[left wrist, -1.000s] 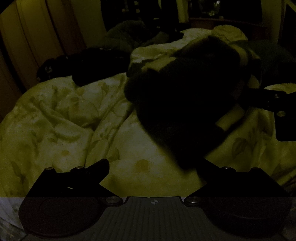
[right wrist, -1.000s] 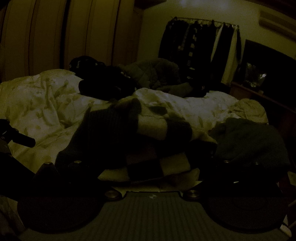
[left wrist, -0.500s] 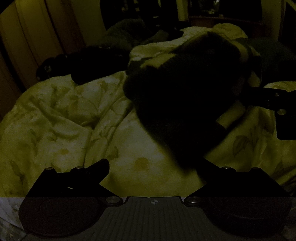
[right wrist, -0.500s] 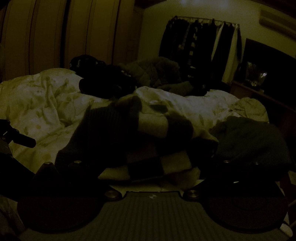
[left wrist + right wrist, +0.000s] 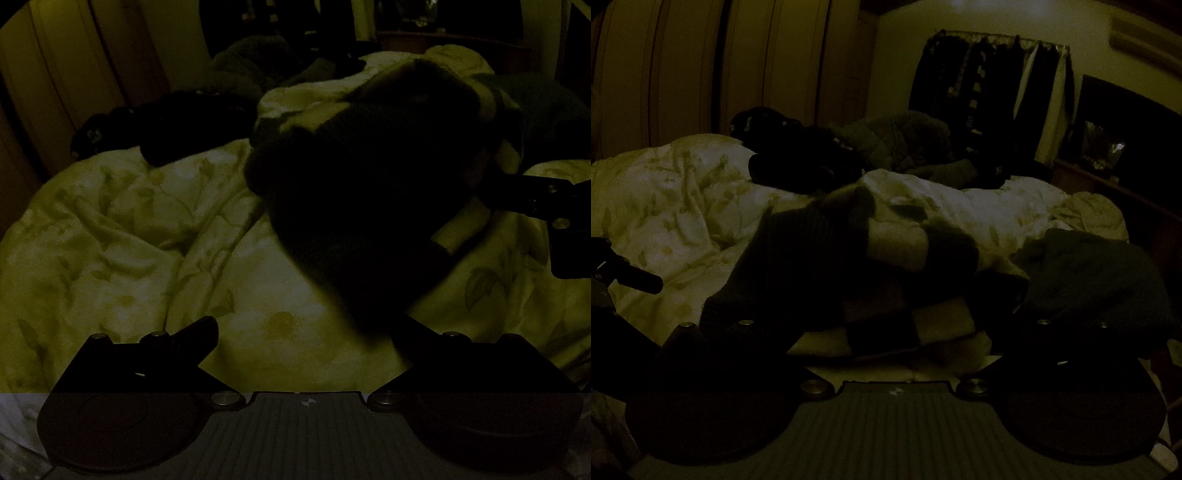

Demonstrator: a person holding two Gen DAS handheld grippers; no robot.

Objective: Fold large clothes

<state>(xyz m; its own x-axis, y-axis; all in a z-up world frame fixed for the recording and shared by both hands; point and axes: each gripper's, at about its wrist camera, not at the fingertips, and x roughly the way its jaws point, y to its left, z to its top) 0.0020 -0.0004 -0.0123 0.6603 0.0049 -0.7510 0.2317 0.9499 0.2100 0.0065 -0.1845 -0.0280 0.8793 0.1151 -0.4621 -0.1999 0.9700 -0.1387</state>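
The room is very dark. A dark and cream checkered sweater (image 5: 369, 192) lies bunched on a pale leaf-print duvet (image 5: 122, 236). My left gripper (image 5: 306, 332) is open, its left finger (image 5: 195, 336) bare over the duvet, its right finger under the sweater's near edge. In the right wrist view the sweater (image 5: 849, 266) lies right in front of my right gripper (image 5: 890, 332), covering its open fingers. The right gripper also shows at the right edge of the left wrist view (image 5: 535, 199).
A black garment heap (image 5: 798, 162) and a quilted jacket (image 5: 901, 140) lie at the far side of the bed. A dark folded garment (image 5: 1093, 273) sits at the right. Hanging clothes (image 5: 990, 85) and wardrobe doors (image 5: 683, 74) stand behind.
Almost nothing has moved; the sweater and the right gripper have shifted very slightly.
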